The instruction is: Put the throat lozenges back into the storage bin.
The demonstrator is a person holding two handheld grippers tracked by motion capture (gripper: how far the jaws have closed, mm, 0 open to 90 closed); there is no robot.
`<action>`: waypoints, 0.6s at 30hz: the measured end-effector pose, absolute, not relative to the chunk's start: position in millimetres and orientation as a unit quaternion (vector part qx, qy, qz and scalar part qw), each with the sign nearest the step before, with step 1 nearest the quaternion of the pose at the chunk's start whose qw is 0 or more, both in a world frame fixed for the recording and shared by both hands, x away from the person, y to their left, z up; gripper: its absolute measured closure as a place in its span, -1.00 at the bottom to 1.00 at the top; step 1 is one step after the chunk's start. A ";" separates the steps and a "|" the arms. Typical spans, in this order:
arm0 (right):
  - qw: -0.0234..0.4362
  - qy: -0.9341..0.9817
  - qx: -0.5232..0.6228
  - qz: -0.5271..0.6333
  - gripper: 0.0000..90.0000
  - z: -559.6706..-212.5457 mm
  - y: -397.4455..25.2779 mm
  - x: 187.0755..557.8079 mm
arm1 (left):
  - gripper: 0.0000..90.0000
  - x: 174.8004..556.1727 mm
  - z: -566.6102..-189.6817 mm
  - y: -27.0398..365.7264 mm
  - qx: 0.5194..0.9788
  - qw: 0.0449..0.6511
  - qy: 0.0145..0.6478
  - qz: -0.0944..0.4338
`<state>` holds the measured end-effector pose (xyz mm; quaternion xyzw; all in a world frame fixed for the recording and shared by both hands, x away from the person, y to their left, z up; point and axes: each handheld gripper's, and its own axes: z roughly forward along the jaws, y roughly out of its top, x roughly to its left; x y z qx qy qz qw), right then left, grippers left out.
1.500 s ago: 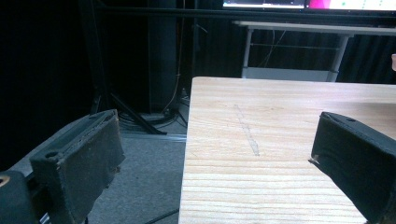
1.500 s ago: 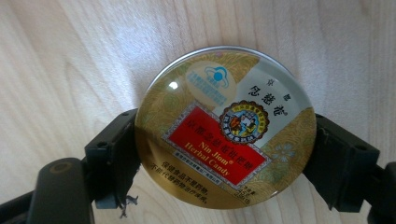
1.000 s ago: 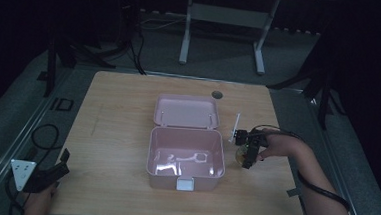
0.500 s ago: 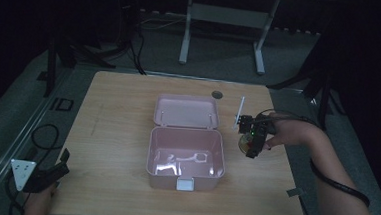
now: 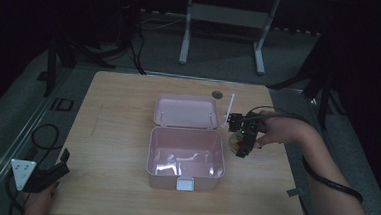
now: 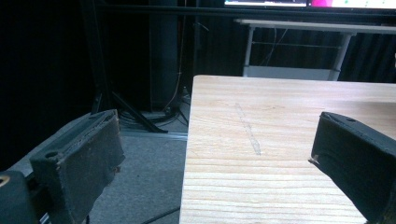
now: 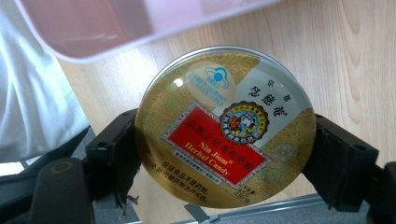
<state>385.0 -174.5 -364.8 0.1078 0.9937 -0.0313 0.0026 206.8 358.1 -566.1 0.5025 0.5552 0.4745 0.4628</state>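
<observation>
Pale wooden surface (image 5: 112, 133), rectangular, faint streak in the grain left of the pink box (image 5: 186, 157). Box sits open near the middle, lid (image 5: 186, 111) laid flat just behind it. Small dark disc (image 5: 217, 94) beyond the lid, near the far edge.

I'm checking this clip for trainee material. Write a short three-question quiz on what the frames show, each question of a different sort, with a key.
1. True or false: the right gripper is clamped on the round candy tin.
2. Multiple choice: the pink box on the table is A) shut, B) open with its lid back, C) upside down.
3. Fill in: the left gripper, at the table's near-left corner, has its jaws ____ with nothing between them.

Key: 1 true; 2 B; 3 open.
</observation>
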 end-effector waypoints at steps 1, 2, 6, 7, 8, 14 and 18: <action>0.002 0.994 0.103 -0.032 -0.56 -364.6 -171.3 384.1 | -0.95 206.8 -566.1 358.1 0.503 0.463 0.555 0.474; 0.001 0.995 0.096 -0.030 -0.56 -364.4 -167.1 382.8 | -0.94 206.8 -566.1 358.1 0.503 0.463 0.555 0.474; -0.003 0.996 0.080 -0.027 -0.56 -364.3 -153.7 379.0 | -0.94 206.8 -566.1 358.3 0.503 0.463 0.554 0.475; -0.005 0.997 0.077 -0.027 -0.56 -364.5 -149.8 378.1 | -0.94 206.8 -566.1 358.2 0.502 0.463 0.555 0.474; -0.006 0.997 0.072 -0.027 -0.56 -364.8 -146.0 377.3 | -0.94 206.8 -566.1 358.2 0.502 0.463 0.555 0.474; -0.010 0.999 0.045 -0.025 -0.56 -364.7 -123.2 370.6 | -0.94 206.7 -566.1 358.4 0.502 0.464 0.555 0.474; -0.008 0.999 0.034 -0.018 -0.56 -362.0 -110.3 368.6 | -0.94 206.8 -566.1 358.3 0.502 0.464 0.555 0.474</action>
